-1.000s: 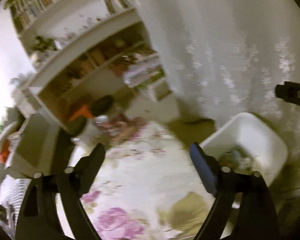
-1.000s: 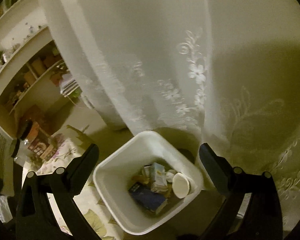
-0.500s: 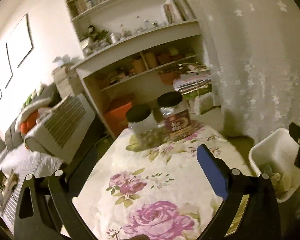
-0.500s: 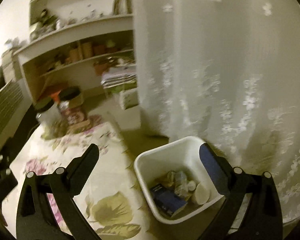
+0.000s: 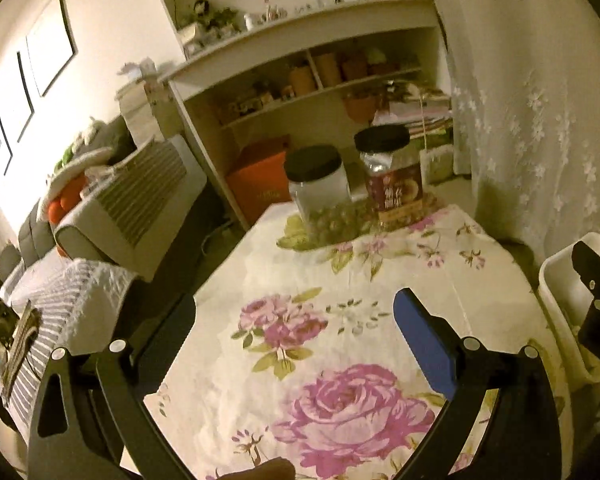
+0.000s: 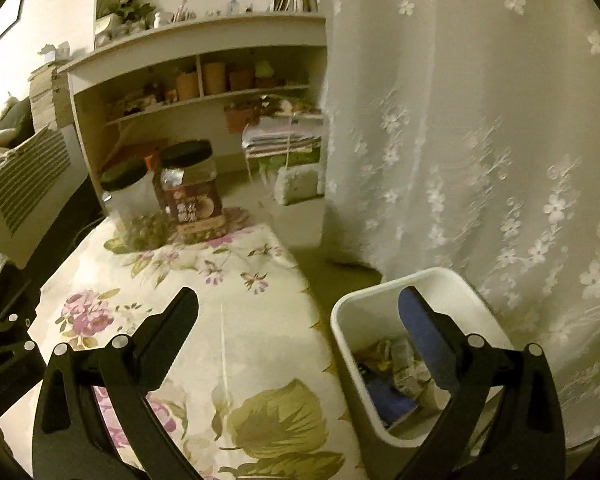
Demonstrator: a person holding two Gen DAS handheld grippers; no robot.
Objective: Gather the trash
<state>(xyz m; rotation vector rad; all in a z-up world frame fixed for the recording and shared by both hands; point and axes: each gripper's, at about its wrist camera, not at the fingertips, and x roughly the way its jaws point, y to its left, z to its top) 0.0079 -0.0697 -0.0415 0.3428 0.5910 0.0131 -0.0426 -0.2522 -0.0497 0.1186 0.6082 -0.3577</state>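
A white waste bin [image 6: 348,312] stands on the floor right of the table, with several bits of trash [image 6: 396,364] inside, among them a blue pack. Its rim [image 5: 556,276] also shows at the right edge of the left wrist view. My right gripper [image 6: 298,312] is open and empty, its left finger over the table's right edge and its blue-padded right finger in front of the bin. My left gripper [image 5: 294,314] is open and empty above the floral tablecloth [image 5: 340,280]. The right gripper's finger [image 5: 592,268] pokes in from the right in the left wrist view.
Two black-lidded jars, a clear one [image 5: 318,188] and a red-labelled one [image 5: 392,176], stand at the table's far end. Behind them is a white shelf unit [image 5: 300,80]. A sofa [image 5: 100,200] lies left, a lace curtain [image 6: 480,140] right.
Both views have swung left and rolled level, away from the curtain and bin toward the table and jars. The bin has slid to the right side of each view.
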